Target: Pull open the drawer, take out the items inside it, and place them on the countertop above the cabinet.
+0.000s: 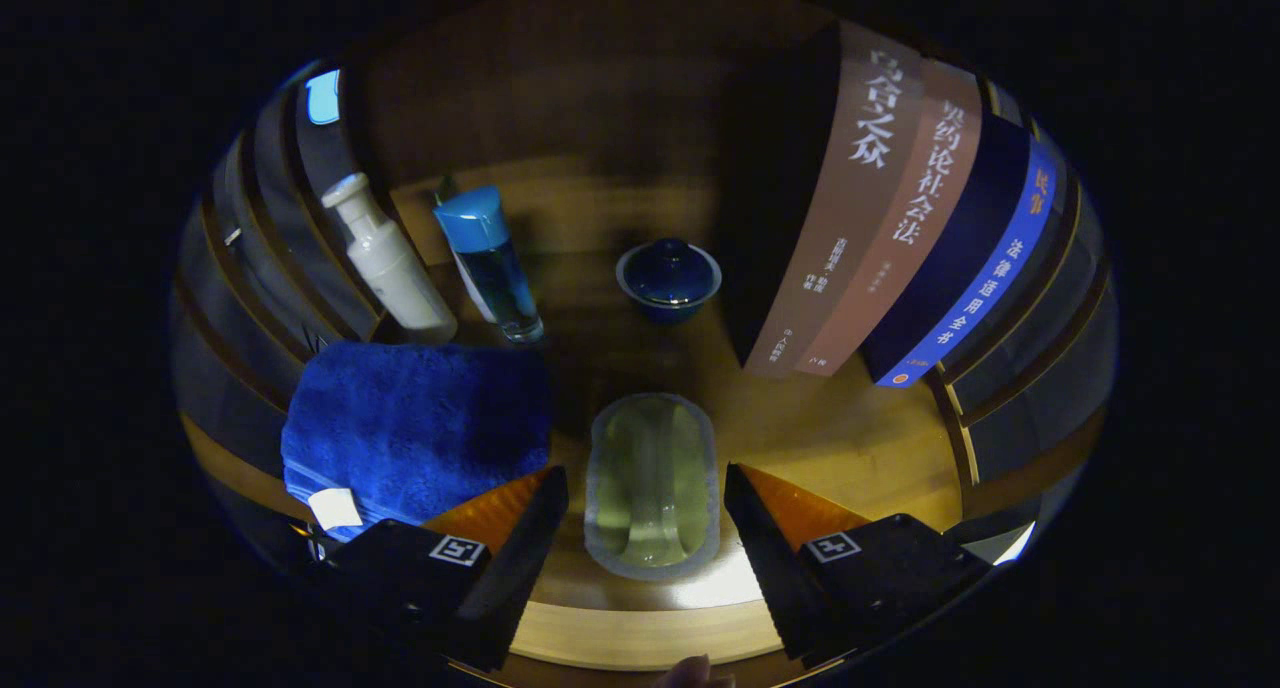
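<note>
A pale green oblong packet (652,483) with a clear rim lies flat on the wooden countertop (850,448). It sits between the fingers of my gripper (645,476), which is open. Each finger stands a little apart from the packet's side, and neither presses on it. The drawer and cabinet front are hidden below the view.
A folded blue towel (415,428) lies just left of the left finger. Beyond it stand a white pump bottle (390,263) and a blue-capped bottle (495,263). A dark blue lidded bowl (668,280) sits straight ahead. Upright books (880,218) line the right.
</note>
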Available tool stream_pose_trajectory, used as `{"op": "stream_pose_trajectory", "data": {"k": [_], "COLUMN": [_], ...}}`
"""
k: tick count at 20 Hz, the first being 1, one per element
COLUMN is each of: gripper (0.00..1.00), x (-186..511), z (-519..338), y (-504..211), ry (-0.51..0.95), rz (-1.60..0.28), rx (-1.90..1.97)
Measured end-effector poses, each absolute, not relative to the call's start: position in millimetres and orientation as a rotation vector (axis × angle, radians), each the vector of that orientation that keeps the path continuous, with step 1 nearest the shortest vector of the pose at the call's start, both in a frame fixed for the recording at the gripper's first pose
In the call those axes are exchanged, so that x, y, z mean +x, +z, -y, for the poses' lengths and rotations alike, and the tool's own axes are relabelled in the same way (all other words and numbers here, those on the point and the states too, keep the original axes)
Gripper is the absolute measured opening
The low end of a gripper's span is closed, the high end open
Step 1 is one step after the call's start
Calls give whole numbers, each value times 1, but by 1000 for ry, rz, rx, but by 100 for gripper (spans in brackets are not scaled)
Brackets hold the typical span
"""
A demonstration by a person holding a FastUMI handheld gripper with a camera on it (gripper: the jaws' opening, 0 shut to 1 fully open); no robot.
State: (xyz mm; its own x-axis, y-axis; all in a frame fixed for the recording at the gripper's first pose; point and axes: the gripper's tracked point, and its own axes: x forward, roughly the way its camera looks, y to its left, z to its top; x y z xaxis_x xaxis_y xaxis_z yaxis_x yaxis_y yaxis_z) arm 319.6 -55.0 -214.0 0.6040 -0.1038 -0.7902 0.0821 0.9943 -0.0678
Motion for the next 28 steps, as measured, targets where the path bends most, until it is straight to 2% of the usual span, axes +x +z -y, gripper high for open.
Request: {"op": "stream_pose_trajectory", "data": {"k": [7, 16, 23, 28], "gripper": [99, 99, 99, 99], "x": [272, 154, 55, -1], "z": [35, 8, 11, 22], "y": [-133, -30, -44, -103], "ry": [-77, -4, 2, -8], "rz": [-633, -221, -99, -101], "rx": [-34, 44, 21, 41]}}
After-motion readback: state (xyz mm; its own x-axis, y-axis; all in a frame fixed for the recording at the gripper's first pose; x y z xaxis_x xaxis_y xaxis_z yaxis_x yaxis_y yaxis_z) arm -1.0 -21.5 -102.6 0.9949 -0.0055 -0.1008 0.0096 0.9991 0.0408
